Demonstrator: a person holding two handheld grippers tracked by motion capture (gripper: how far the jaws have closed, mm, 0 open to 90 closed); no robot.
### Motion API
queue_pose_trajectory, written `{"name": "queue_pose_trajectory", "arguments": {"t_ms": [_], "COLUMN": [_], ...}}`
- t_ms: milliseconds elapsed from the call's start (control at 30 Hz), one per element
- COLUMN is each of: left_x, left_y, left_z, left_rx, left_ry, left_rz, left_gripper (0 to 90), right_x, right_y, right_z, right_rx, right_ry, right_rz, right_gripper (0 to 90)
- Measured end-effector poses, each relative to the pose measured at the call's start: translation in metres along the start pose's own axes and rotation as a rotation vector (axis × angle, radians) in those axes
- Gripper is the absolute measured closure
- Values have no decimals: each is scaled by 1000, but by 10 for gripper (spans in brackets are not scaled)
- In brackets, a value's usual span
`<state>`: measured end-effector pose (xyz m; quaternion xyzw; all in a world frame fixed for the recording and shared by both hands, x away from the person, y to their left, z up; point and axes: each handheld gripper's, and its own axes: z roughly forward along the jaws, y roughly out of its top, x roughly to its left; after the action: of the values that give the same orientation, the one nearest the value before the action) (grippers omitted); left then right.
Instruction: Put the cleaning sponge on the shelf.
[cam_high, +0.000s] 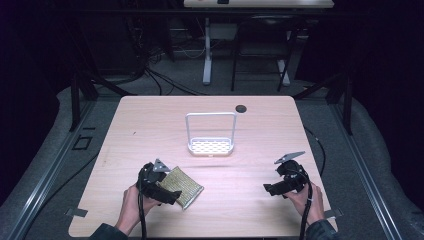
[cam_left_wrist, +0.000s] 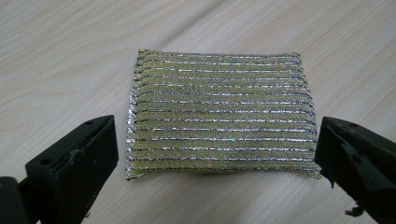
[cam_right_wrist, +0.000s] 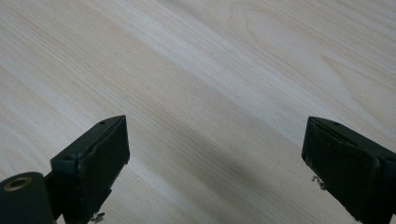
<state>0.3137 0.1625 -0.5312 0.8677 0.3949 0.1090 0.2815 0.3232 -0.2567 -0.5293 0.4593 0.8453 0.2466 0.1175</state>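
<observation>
From the high view, a flat yellow-green scouring pad with silver threads (cam_high: 185, 186) lies on the pale wooden table (cam_high: 150, 120) beside the left gripper (cam_high: 167, 195); a white wire-handled rack (cam_high: 211, 146) stands mid-table, and the right gripper (cam_high: 270, 189) hovers apart.

In the left gripper view, the jaws stand spread, flanking the pad (cam_left_wrist: 219, 116), seemingly untouched. A grasp looks imminent: close in.

In the right gripper view, the jaws gape over bare wood.

The table (cam_high: 150, 125) was pale wood with a smooth, matt grain. The scouring pad (cam_left_wrist: 219, 114) looked woven, yellow-green cloth ribbed with glittering silver thread, rough. The small rack (cam_high: 211, 146) seemed white coated metal, its base perforated. Both grippers' jaws were matt black plastic
</observation>
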Motion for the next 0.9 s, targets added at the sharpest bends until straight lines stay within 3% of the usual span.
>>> {"name": "queue_pose_trajectory", "arguments": {"t_ms": [500,900], "left_x": [-5,-8], "left_y": [15,14], "left_z": [27,39], "left_rx": [76,134], "left_ry": [-11,-6], "left_rz": [21,24], "left_gripper": [0,7], "right_x": [0,1], "right_y": [0,0], "right_z": [0,-2], "right_rx": [3,1], "right_ry": [2,3], "right_rz": [-6,-24], "right_gripper": [69,64]}}
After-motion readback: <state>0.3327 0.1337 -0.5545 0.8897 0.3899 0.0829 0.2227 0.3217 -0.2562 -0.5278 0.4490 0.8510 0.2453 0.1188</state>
